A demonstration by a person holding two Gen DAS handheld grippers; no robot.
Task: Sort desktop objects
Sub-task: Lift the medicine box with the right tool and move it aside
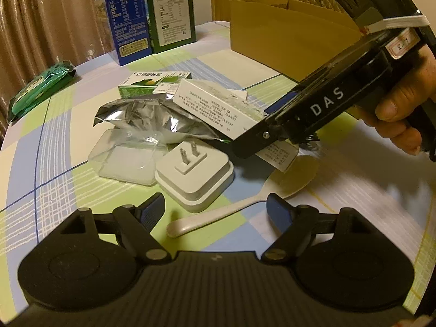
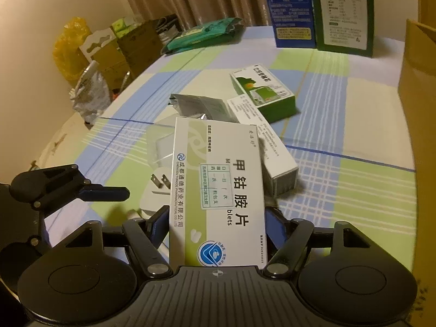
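Observation:
My right gripper (image 2: 218, 219) is shut on a white and green medicine box (image 2: 218, 188), whose sides lie against both pads, and the box stands tilted over the pile. In the left wrist view that gripper (image 1: 256, 143) reaches in from the right, held by a hand, with a corner of the held box (image 1: 280, 155) showing beneath it. My left gripper (image 1: 216, 209) is open and holds nothing. It hovers over a white spoon (image 1: 245, 199), just short of a white plug adapter (image 1: 194, 175).
The pile holds a clear plastic case (image 1: 128, 160), a silver foil bag (image 1: 152, 120), a long white box (image 1: 215, 106) and a green-white box (image 1: 152, 84). A cardboard box (image 1: 286, 41) stands at the back right, with blue (image 1: 126, 19) and green (image 1: 170, 11) cartons behind and a green packet (image 1: 41, 87) far left.

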